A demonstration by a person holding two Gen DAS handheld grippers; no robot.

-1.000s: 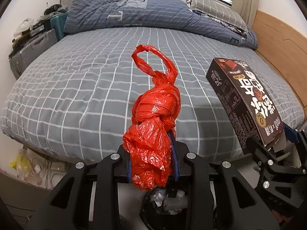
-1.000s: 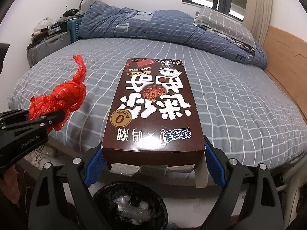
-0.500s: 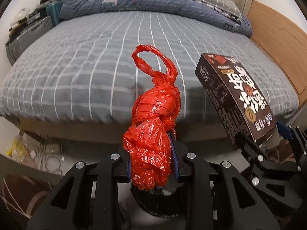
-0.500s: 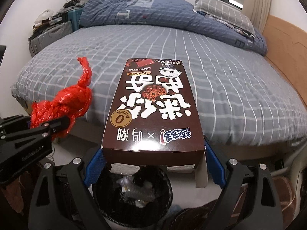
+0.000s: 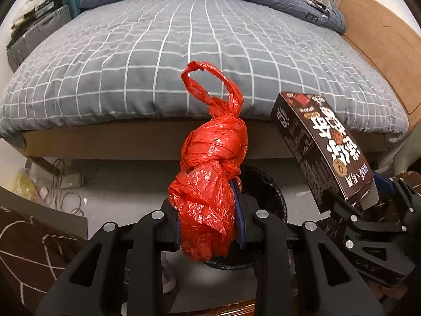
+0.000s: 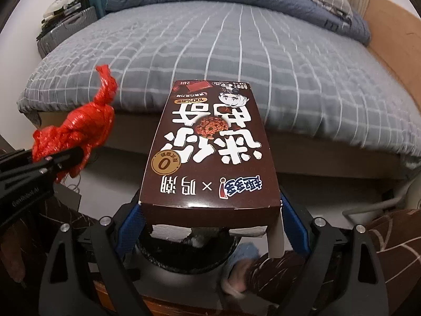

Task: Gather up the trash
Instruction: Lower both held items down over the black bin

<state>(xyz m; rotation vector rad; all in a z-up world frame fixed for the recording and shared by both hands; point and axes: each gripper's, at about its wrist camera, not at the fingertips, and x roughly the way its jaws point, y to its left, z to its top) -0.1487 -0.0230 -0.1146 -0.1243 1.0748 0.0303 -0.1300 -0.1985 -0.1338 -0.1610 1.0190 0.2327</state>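
Between the blue pads of the left gripper (image 5: 210, 226) a knotted red plastic bag (image 5: 213, 163) is pinched upright, and the right gripper (image 6: 210, 221) clamps a dark brown snack box (image 6: 210, 147) by its open end. Just below both sits a black-lined trash bin (image 5: 265, 189) on the pale floor, so each piece should be centred over its mouth before the jaws let go, the long box tipped end-first. Beyond lies the checked grey bed (image 5: 184, 52).
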